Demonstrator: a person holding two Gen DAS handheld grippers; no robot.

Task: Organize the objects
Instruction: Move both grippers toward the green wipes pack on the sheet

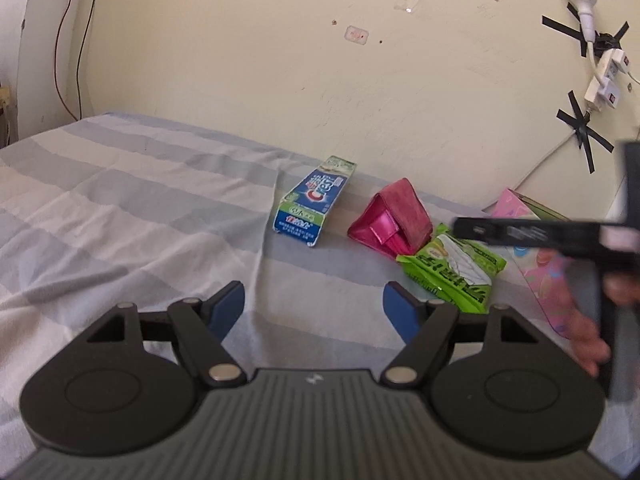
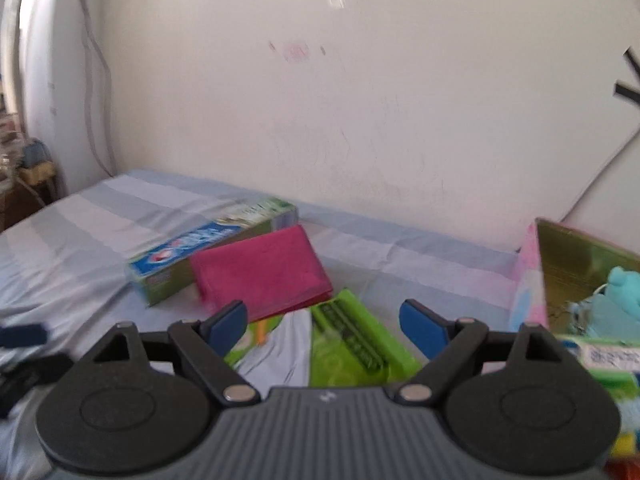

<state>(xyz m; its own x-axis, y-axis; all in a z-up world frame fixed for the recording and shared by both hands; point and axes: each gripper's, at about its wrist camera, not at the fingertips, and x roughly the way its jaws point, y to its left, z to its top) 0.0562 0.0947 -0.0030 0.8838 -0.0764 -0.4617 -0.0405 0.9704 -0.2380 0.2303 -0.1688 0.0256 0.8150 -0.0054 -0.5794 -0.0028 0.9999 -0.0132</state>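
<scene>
A blue-and-green toothpaste box (image 1: 314, 200) lies on the striped bedsheet near the wall. A pink folded cloth (image 1: 394, 218) lies right of it, and a green packet (image 1: 454, 268) in front of the cloth. My left gripper (image 1: 314, 308) is open and empty, well short of them. My right gripper (image 2: 324, 324) is open and empty, hovering just above the green packet (image 2: 352, 344), with the pink cloth (image 2: 260, 274) and toothpaste box (image 2: 212, 246) beyond. The right gripper's body shows blurred at the right edge of the left wrist view.
A pink cardboard box (image 2: 532, 276) stands open at the right, holding a teal soft toy (image 2: 616, 300) and other packets. The bedsheet (image 1: 120, 208) stretches wide to the left. The wall (image 1: 280, 60) is close behind, with a taped power strip (image 1: 600, 80) and cables.
</scene>
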